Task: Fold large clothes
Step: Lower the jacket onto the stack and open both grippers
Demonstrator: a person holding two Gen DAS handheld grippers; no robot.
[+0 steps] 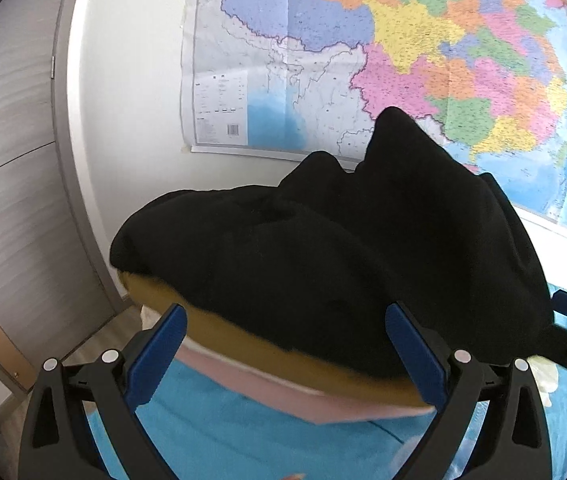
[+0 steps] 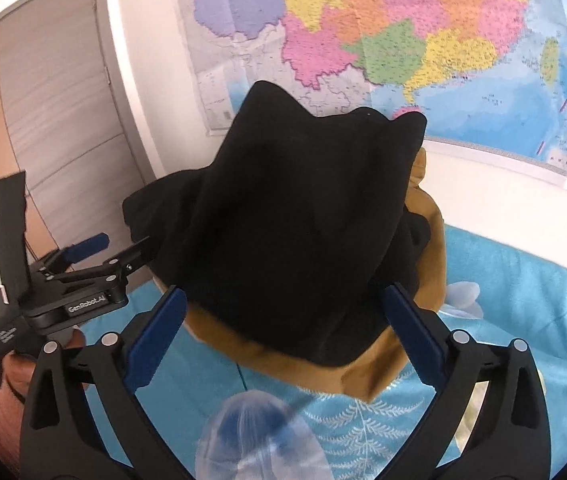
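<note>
Clothes [image 1: 323, 264]: black piece heaped on a tan one, bunched up, on the blue bed [image 2: 523, 300]
Left gripper [image 1: 285, 352]: angled down, jaws wide apart, holding nothing
Right gripper [image 2: 283, 336]: same

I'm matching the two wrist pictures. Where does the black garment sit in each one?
Left wrist: black garment heaped centre-right, on mustard-yellow cloth.
Right wrist: black garment piled at centre, above the open jaws.
Shared landmark: the coloured wall map behind it.
</note>
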